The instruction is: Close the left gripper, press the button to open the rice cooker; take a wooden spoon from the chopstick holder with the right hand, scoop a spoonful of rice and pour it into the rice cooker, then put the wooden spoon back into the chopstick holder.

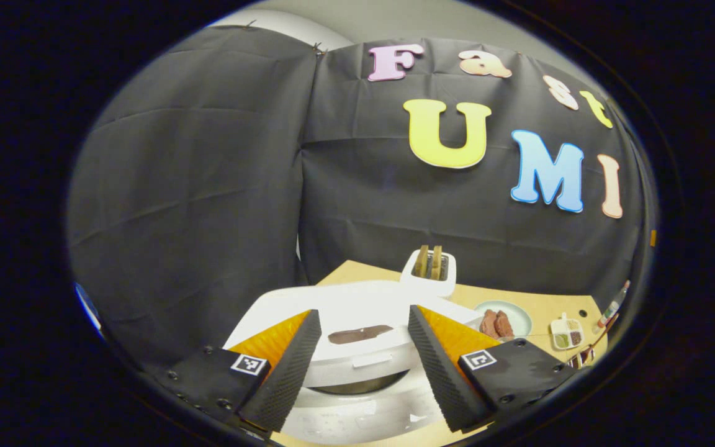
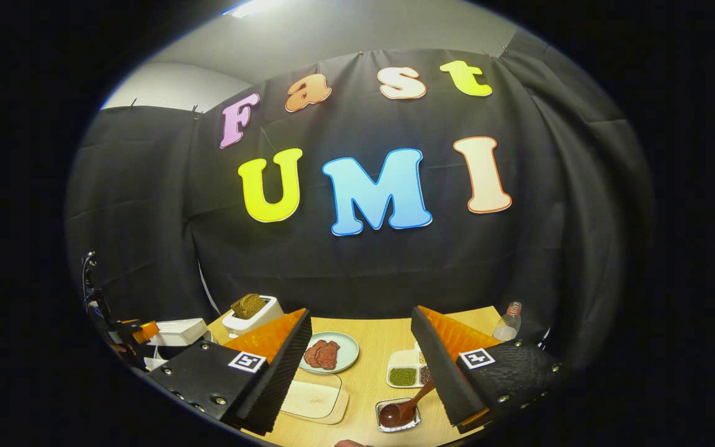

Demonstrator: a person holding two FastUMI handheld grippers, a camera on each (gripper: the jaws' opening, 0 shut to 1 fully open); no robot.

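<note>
The white rice cooker (image 1: 357, 413) stands right below my left gripper (image 1: 364, 312), which is open with its fingers spread to either side of the lid. The lid (image 1: 357, 310) looks slightly lifted, and a dark gap with a metal rim shows under its front edge. In the right gripper view my right gripper (image 2: 360, 312) is open and holds nothing. Below it the wooden spoon (image 2: 402, 410) lies with its dark bowl in a small metal holder (image 2: 388, 423). A flat tray of white rice (image 2: 313, 398) sits to the left of the holder. The rice cooker (image 2: 177, 332) is far left.
A white toaster (image 1: 432, 270) with bread stands behind the cooker. On the wooden table (image 2: 370, 385) are a plate of meat (image 2: 326, 352), a divided dish of beans (image 2: 407, 374) and a plastic bottle (image 2: 508, 323) at the back right.
</note>
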